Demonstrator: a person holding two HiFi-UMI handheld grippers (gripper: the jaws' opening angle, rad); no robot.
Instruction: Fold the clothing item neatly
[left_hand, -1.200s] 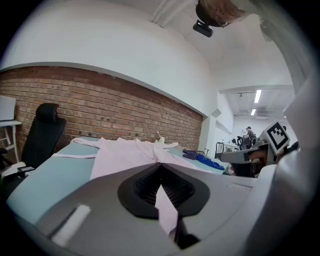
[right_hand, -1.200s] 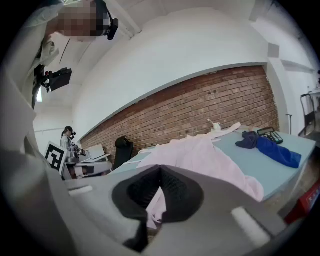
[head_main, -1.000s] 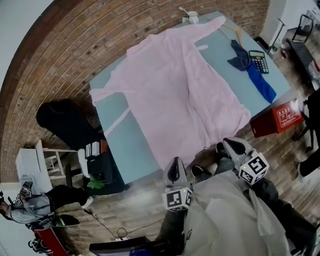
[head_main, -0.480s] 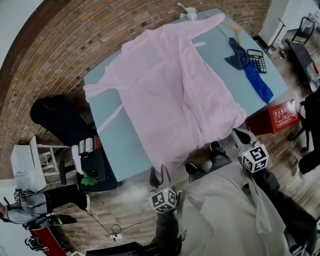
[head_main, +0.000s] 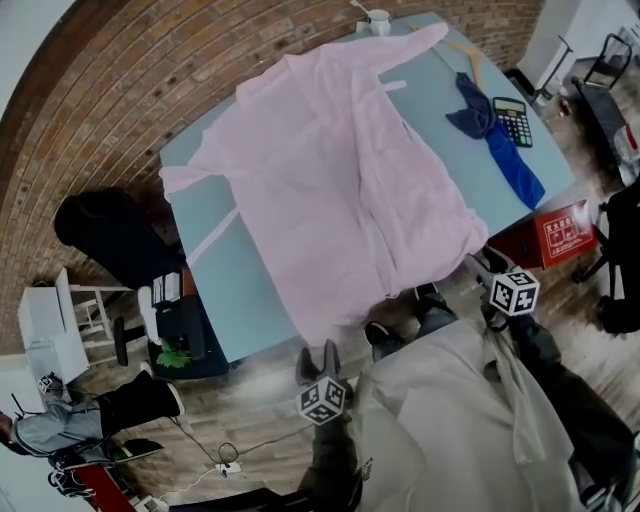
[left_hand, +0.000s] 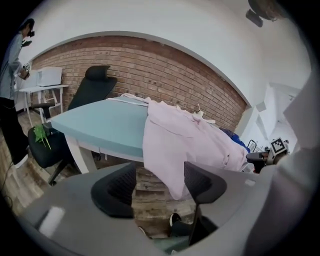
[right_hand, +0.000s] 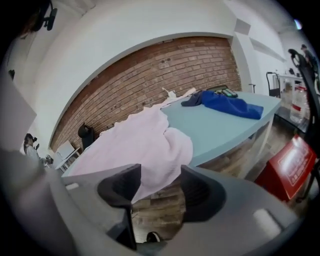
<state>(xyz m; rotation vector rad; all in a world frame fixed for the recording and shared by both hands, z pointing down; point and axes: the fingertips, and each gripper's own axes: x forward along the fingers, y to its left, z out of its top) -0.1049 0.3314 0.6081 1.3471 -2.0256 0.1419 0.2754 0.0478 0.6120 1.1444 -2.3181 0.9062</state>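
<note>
A pale pink garment (head_main: 340, 170) lies spread over the light blue table (head_main: 225, 260), its hem hanging over the near edge (left_hand: 172, 150) (right_hand: 150, 145). My left gripper (head_main: 318, 358) hangs below that edge, in front of the left hem corner; its jaws have just been opening and stand open (left_hand: 160, 186), with no cloth between the pads. My right gripper (head_main: 487, 266) is by the right hem corner. Its jaws have also just been opening and are open (right_hand: 160, 192), and nothing sits between them. Neither gripper touches the garment.
A blue cloth (head_main: 500, 140), a calculator (head_main: 514, 121), a wooden hanger (head_main: 468, 58) and a white cup (head_main: 378, 20) lie on the table's right and far side. A red box (head_main: 560, 232) stands on the floor at the right, a black chair (head_main: 115, 235) at the left.
Both grippers have sunk below the table's near edge toward the hem. Their jaws, shut a second ago, have opened.
</note>
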